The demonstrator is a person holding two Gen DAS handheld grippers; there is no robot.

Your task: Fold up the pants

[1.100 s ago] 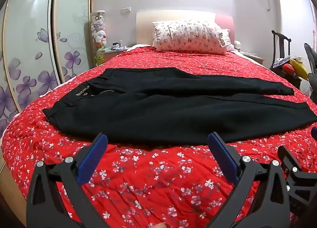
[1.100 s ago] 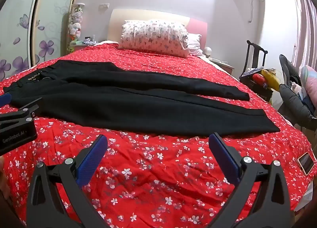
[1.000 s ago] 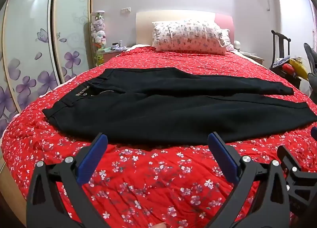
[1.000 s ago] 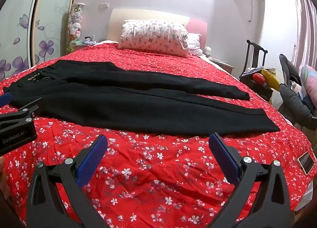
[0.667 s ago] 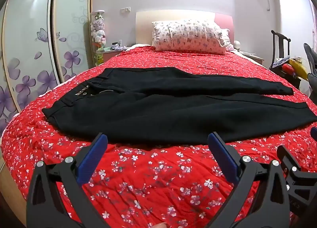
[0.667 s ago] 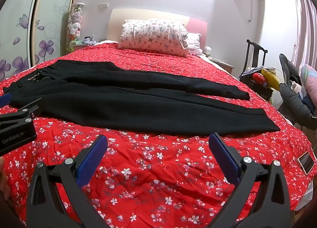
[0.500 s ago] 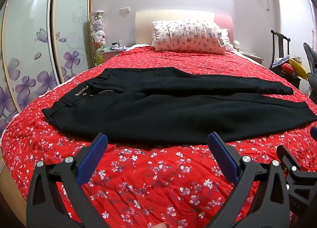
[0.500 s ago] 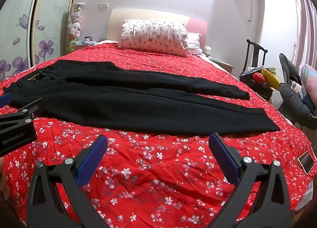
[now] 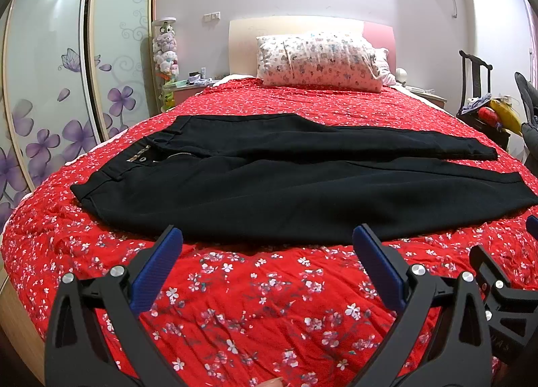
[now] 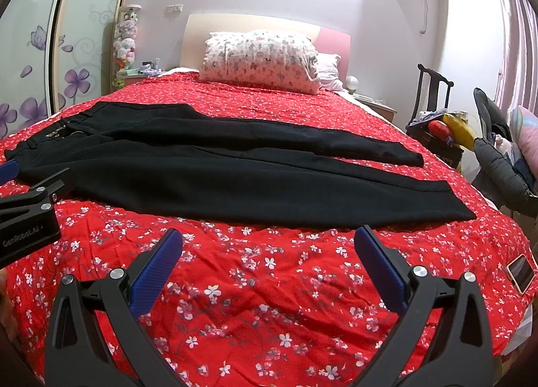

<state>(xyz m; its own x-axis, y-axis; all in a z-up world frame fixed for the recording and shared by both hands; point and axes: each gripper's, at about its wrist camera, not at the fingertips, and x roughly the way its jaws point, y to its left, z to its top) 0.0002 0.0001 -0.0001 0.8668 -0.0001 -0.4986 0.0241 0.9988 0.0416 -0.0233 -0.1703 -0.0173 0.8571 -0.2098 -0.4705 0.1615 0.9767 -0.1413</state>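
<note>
Red floral bedspread (image 9: 255, 289) filled both views, and black pants (image 9: 269, 192) lay flat across it, waistband left, legs right. Left gripper (image 9: 267, 251) and right gripper (image 10: 269, 249) hovered spread wide, empty, just short of the near hem.

Matt black cloth pants (image 9: 275, 185) lie on a red floral quilted cloth bedspread (image 9: 262, 293), slightly wrinkled.

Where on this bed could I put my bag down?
Free: the red bedspread between the black pants and the near edge, and the stretch between pants and pillow. A phone sits at the right edge.
</note>
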